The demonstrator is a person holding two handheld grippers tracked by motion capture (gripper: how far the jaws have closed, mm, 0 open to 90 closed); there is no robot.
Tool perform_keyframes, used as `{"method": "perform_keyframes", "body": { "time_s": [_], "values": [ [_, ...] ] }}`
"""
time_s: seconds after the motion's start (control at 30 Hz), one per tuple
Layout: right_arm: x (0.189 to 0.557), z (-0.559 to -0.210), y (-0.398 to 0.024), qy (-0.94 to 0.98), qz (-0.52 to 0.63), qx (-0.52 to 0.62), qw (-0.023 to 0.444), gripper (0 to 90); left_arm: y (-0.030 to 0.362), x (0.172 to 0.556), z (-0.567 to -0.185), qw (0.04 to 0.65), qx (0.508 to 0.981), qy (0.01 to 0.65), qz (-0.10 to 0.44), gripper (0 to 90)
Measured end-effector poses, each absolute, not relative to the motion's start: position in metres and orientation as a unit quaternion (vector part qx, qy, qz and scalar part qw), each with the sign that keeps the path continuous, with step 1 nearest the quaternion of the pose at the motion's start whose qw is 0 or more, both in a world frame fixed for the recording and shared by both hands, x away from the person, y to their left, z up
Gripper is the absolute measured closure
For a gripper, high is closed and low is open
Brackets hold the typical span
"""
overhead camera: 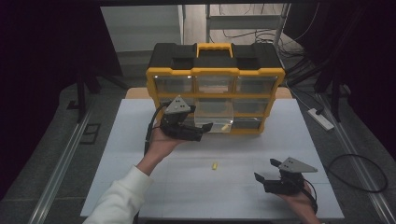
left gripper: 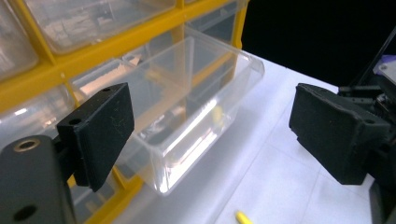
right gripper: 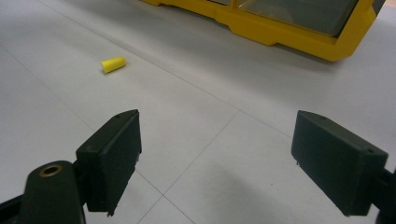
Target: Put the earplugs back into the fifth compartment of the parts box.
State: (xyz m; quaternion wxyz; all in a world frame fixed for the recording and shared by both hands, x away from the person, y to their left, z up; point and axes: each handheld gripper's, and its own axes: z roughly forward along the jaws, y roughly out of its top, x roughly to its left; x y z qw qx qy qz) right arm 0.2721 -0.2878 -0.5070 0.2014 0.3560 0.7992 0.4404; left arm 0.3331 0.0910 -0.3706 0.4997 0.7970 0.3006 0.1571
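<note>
A big yellow and black box [overhead camera: 215, 88] with see-through drawers stands at the far side of the white surface [overhead camera: 140, 140], at 12 o'clock in the high view. It has a yellow handle on top.

One clear drawer [overhead camera: 214, 115] in the middle row is pulled out toward the person. Inside it, near its front corner at 3 o'clock, lies a small yellow piece [overhead camera: 225, 127]. In the left gripper view the same drawer [left gripper: 187, 107] sticks out of the yellow frame, and a little yellow shape shows through its clear wall. The other drawers are pushed in, and I cannot tell what is in them.

The left tool [overhead camera: 204, 129] is right at the front of the pulled-out drawer. Its two black jaws stand wide apart and hold nothing. The drawer is just past them, not squeezed.

Another small yellow piece [overhead camera: 215, 165] lies alone on the surface, in the middle, well away from the box. It is at 10 o'clock in the right gripper view [right gripper: 113, 64].

The right tool [overhead camera: 266, 170] sits low at 5 o'clock in the high view, near the front edge. Its jaws are wide apart too, with nothing in them.
</note>
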Motion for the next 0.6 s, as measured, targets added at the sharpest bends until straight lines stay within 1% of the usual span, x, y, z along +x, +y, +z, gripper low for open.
{"method": "perform_keyframes", "body": {
  "time_s": [0.37,0.6],
  "values": [
    [0.272,-0.507,-0.288,0.8,0.439,0.356,0.201,16.9,0.102,0.314,-0.382,0.481,0.809,0.298,0.158,14.8],
    [0.272,-0.507,-0.288,0.8,0.439,0.355,0.201,16.9,0.106,0.304,-0.393,0.474,0.817,0.296,0.146,15.7]
  ]
}}
